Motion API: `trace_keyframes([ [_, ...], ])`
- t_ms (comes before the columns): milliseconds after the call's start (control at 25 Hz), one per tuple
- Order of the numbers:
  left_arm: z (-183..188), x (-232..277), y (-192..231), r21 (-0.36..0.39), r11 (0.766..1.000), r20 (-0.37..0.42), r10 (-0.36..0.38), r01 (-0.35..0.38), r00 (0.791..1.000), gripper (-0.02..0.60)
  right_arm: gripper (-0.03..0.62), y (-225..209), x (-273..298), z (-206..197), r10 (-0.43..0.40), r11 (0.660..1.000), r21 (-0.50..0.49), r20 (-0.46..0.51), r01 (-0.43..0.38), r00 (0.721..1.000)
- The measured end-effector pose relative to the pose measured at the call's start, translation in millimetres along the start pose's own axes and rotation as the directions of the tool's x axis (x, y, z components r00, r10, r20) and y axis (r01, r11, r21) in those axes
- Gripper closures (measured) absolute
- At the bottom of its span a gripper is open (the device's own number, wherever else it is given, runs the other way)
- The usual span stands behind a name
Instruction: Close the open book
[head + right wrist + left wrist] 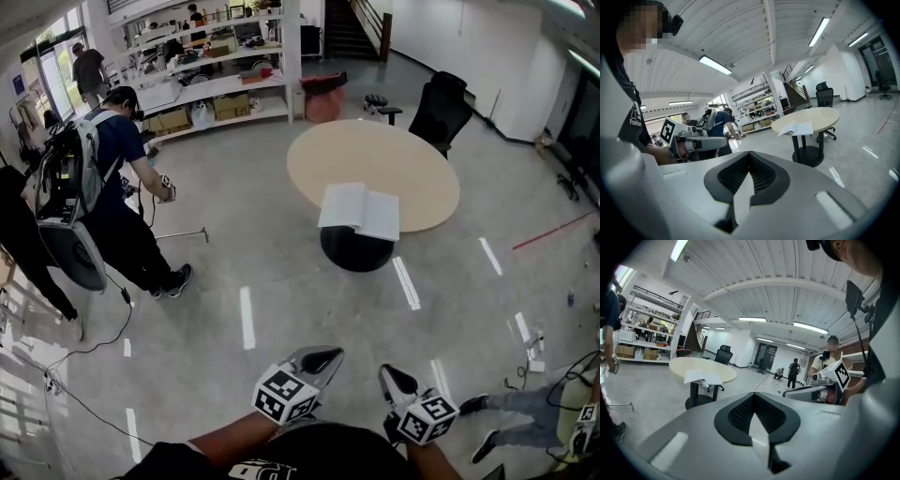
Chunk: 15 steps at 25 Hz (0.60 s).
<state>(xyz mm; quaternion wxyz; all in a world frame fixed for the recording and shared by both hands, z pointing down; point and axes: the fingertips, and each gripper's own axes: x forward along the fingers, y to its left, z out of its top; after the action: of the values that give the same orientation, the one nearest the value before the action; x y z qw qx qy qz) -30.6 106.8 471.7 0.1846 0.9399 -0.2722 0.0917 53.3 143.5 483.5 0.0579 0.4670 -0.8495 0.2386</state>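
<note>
Closing in on the table (412, 155) comes first: the book (359, 210) lies open at its near edge, well apart from your left gripper (319, 359) and right gripper (396, 379), both pressed shut, empty.

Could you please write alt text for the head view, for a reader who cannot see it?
An open book lies at the near edge of a round beige table, well ahead of the wearer. At the bottom, the left gripper and right gripper are held near the body, both shut and empty. A person with a backpack stands at left.
</note>
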Motion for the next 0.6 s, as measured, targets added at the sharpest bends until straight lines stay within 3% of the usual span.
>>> trace_keyframes([
  [320,9.3,-17.2,88.6,-0.008,1.000,-0.020,-0.008,0.008,1.000,0.574,0.585,8.4,68.0,25.7,-0.055,0.998,-0.022,0.017,0.055,0.998],
  [600,8.9,-11.9,126.1,-0.038,0.999,-0.053,-0.021,0.019,0.998,0.574,0.585,11.8,94.7,29.2,-0.073,0.997,-0.027,-0.022,0.072,0.997],
])
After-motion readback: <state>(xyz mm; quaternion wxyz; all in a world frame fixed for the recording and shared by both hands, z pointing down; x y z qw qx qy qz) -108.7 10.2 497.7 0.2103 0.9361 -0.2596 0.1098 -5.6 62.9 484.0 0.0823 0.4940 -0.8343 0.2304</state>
